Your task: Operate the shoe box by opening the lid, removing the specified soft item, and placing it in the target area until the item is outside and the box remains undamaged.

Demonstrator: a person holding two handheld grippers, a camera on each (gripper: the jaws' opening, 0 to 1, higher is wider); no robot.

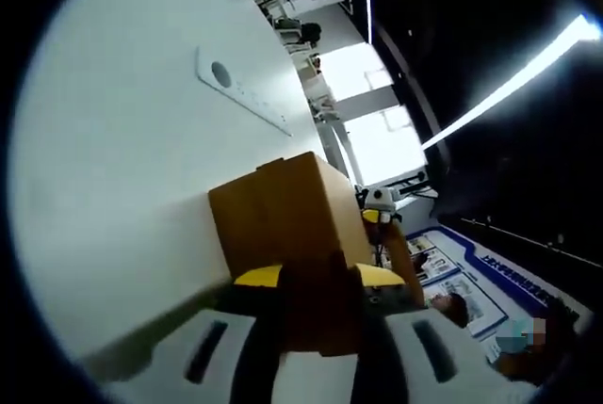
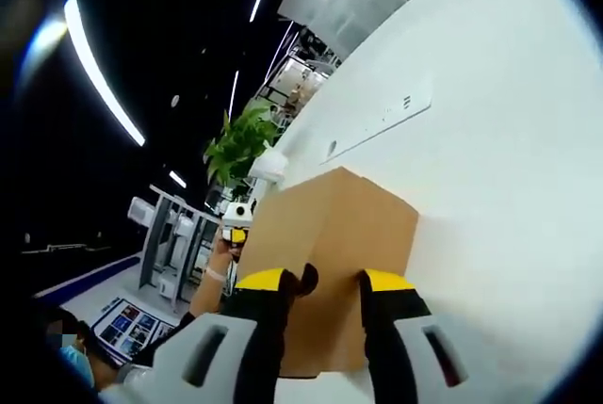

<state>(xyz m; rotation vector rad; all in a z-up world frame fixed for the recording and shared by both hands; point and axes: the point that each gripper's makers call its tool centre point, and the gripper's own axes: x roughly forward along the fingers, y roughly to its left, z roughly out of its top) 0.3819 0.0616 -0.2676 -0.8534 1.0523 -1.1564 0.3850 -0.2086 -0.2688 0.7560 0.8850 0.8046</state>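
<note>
Shoe box (image 1: 287, 225), closed, on white counter (image 1: 113, 187): lay directly ahead of each tool (image 1: 320, 329) (image 2: 330, 324), jaws apart, straddling opposite near edges.

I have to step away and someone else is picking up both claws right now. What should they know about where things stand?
Left claw: jaws straddle a wall of the brown cardboard shoe box; a firm grip cannot be confirmed.
Right claw: jaws straddle the box's near edge; whether they pinch it is also unclear.
Box: sits on the white table, each claw at a different side.
In the right gripper view the box top looks flat and shut.
Done: both claws brought to the box.
Left: open the lid, take out the soft item, set it in the target area without damaging the box.
</note>
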